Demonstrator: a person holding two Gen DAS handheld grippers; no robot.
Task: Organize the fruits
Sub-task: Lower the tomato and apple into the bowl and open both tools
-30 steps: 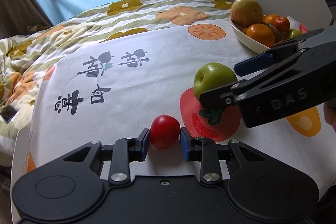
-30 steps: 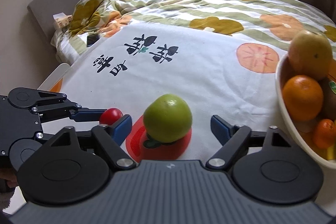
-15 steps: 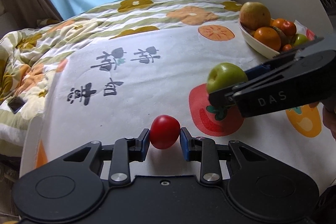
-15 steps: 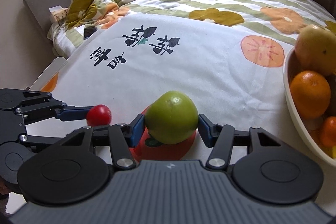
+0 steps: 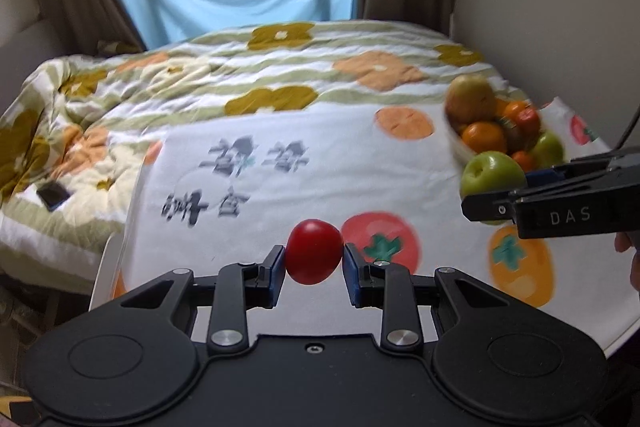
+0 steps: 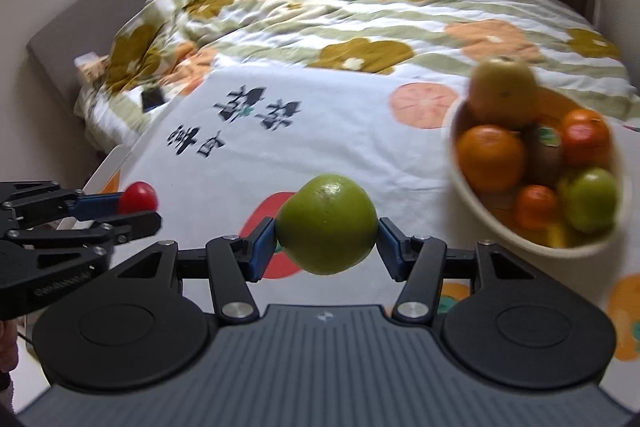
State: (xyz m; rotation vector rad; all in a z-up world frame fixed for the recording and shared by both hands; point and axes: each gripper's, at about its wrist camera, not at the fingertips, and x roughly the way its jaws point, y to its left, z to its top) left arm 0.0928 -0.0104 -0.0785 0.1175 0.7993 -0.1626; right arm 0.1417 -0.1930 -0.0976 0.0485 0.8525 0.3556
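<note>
My left gripper [image 5: 314, 263] is shut on a small red tomato [image 5: 314, 257] and holds it clear of the white printed cloth [image 5: 320, 179]. To its right, my right gripper [image 5: 496, 187] carries a green apple [image 5: 490, 173]. In the right wrist view the blue pads of the right gripper [image 6: 326, 239] press both sides of the green apple [image 6: 326, 227], which hangs above the cloth. The left gripper [image 6: 136, 207] with the tomato [image 6: 138, 197] shows at the left edge. A cream bowl [image 6: 500, 231] of oranges, a pear and a green fruit stands on the right.
The cream bowl [image 5: 458, 147] sits near the cloth's right side, close to the wall. A flowered quilt [image 5: 280, 75] covers the bed beyond, with a dark phone [image 5: 52, 195] lying on it at the left. Part of a hand [image 5: 626, 247] shows behind the right gripper.
The right gripper's jaws closed onto the green apple. Both grippers then rose, lifting the apple and the tomato off the cloth. The bowl now sits closer in the right wrist view.
</note>
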